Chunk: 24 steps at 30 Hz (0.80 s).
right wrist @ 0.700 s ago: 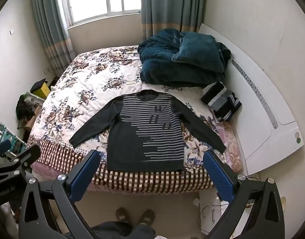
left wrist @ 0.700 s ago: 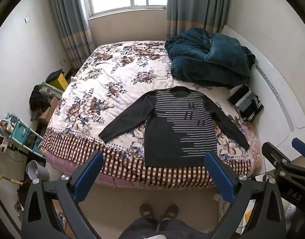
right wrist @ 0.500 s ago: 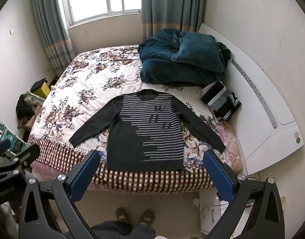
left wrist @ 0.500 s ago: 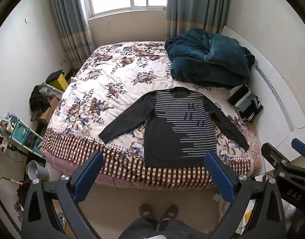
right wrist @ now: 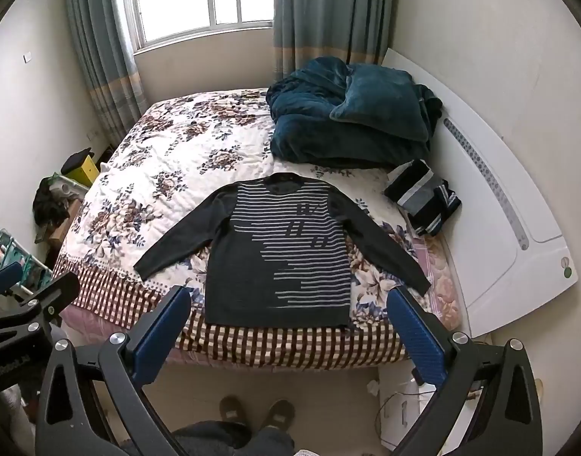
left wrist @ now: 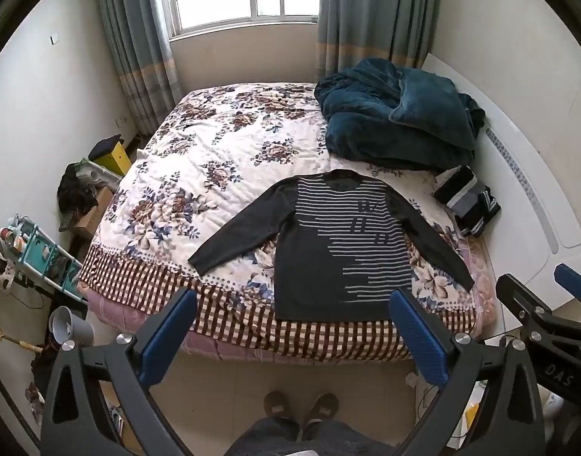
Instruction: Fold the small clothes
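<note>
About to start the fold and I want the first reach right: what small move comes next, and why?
Probably bring both grippers down toward the sweater. It lies flat on the bed, sleeves spread, unfolded, while the left gripper and right gripper hang open, short of the bed's edge, holding nothing.

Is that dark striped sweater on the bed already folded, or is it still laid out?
Spread out flat. The sweater lies face up on the floral bedspread, both sleeves angled out to the sides, hem at the bed's near edge, no folds visible.
</note>
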Tool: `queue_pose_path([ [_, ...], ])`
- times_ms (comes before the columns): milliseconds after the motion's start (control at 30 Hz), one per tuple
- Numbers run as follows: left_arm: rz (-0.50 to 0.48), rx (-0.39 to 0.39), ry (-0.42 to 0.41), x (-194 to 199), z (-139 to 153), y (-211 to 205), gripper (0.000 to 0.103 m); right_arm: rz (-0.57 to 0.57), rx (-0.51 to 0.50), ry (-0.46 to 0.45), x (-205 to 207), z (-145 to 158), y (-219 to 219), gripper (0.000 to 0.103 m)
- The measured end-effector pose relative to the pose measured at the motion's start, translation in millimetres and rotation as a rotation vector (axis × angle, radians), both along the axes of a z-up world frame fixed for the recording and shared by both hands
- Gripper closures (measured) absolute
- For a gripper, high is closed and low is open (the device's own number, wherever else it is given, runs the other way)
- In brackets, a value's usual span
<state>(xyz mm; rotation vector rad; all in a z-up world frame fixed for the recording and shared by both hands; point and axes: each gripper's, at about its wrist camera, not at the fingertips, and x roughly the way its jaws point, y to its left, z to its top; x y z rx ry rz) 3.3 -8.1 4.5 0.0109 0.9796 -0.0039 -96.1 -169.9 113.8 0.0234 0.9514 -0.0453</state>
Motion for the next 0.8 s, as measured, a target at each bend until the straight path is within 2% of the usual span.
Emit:
queue_pose_path([
  [67, 0.001, -0.002, 0.001, 2, 9, -4, 0.0, -0.001, -0.002, -0.001, 1, 3, 0, 0.0],
  [600, -0.002, 0.0, -0.009, 5, 11, -4, 0.0, -0.001, -0.003, -0.004, -4, 5, 4, 0.0],
  [667, 0.001, -0.004, -0.011, 4, 20, -1, 0.0, 0.0, -0.003, -0.005, -3, 4, 3, 0.0],
  [800, 0.0, -0.005, -0.014, 1, 20, -1, 0.0, 0.003, -0.004, -0.005, -3, 4, 3, 0.0],
])
